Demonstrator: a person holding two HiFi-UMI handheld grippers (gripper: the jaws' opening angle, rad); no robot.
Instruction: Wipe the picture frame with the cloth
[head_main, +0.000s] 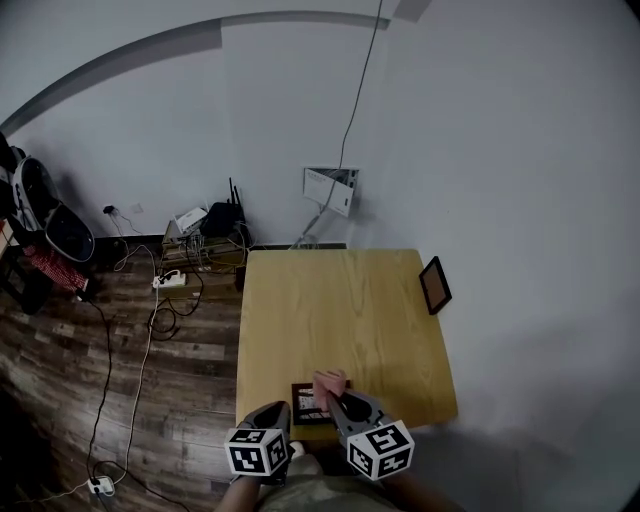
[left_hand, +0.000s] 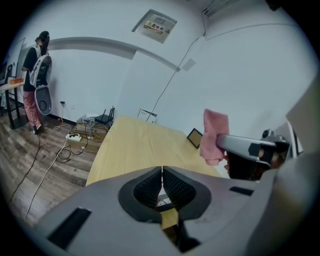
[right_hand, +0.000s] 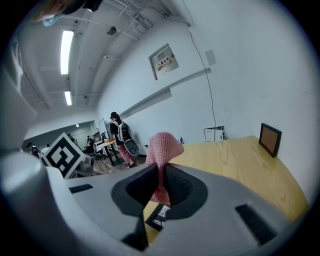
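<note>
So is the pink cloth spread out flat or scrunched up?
Scrunched up: the pink cloth bunches out above the right gripper, whose jaws pinch it.

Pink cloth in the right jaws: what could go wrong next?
The cloth is pinched in a bunch by the right gripper, so it might slip out while rubbing. The dark frame lies near the table edge, and the left gripper is not holding it, so a push could slide it off.
</note>
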